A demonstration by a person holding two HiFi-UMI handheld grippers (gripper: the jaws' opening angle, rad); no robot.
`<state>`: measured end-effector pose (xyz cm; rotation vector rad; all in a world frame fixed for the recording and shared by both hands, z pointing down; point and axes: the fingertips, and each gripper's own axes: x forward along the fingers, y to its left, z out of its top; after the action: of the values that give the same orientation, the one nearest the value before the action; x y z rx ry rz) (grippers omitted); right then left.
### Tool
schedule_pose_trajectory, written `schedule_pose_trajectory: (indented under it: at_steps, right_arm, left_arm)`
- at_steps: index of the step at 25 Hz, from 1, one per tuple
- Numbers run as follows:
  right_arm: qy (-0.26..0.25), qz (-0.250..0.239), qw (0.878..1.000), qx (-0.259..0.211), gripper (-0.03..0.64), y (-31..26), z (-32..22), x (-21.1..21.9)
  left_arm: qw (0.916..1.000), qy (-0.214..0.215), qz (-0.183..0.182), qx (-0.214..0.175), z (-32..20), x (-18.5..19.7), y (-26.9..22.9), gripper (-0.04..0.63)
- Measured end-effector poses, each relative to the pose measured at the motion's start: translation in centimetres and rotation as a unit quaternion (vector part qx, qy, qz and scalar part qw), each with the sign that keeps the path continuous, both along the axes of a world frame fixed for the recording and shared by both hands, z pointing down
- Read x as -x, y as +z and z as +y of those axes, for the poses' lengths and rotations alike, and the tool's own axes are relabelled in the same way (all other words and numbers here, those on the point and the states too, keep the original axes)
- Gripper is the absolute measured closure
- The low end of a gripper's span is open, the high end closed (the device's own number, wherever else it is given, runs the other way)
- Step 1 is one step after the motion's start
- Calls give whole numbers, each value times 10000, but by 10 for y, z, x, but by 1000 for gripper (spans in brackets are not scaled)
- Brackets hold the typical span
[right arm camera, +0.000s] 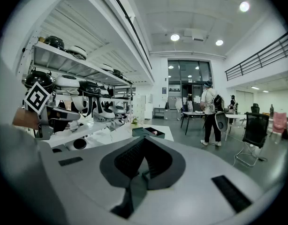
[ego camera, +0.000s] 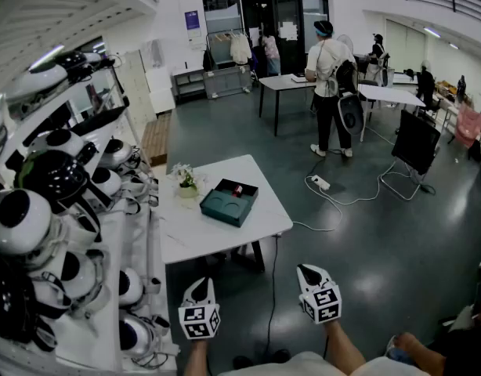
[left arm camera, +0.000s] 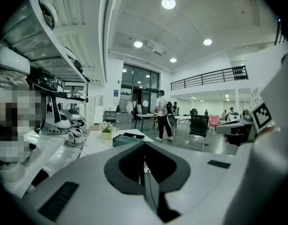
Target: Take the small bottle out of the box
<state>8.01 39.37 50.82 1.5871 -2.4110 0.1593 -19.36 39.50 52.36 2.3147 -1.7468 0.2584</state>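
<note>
Grey open floor fills most of the room, with a white desk [ego camera: 265, 214] standing ahead beside shelves [ego camera: 64, 210] of black-and-white gear. On the desk lies the teal box [ego camera: 227, 203], lid off, and the small bottle [ego camera: 237, 189] shows as a reddish speck still inside it. Judging by that, the task has not started: reach, grasp and lift are all left. The left hand-held gripper [ego camera: 201, 285] and right hand-held gripper [ego camera: 306, 271] hang low, well apart from the desk, each with jaws pressed together on nothing. No print is legible; only square markers show.
</note>
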Motion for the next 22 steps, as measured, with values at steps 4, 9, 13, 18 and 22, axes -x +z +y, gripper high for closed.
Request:
schedule_pose_trajectory:
  at_steps: [4,9,13,18,22]
  right_arm:
    - [-66,-6,10000,-26,597,-1,-4,6]
    - [-136,-2,9999,-45,597,-1,-1,3]
    - [-185,-52,9998,-68,597,-3,-1,-5]
    - [-251,-76,9997,-4,597,3,-3,-16]
    - [-369,-102,9993,29,597,8,-7,-26]
  left_arm:
    - [10000,-42,19,-38,-1,1,-2,577]
    - [10000,-65,20,-28,1,-4,0,577]
    - [10000,-83,14,-38,0,-14,-3,577]
    - [9999,-112,-26,-27,-2,-29,-5,577]
    - [9998,-159,-80,-27,-4,-42,-4,577]
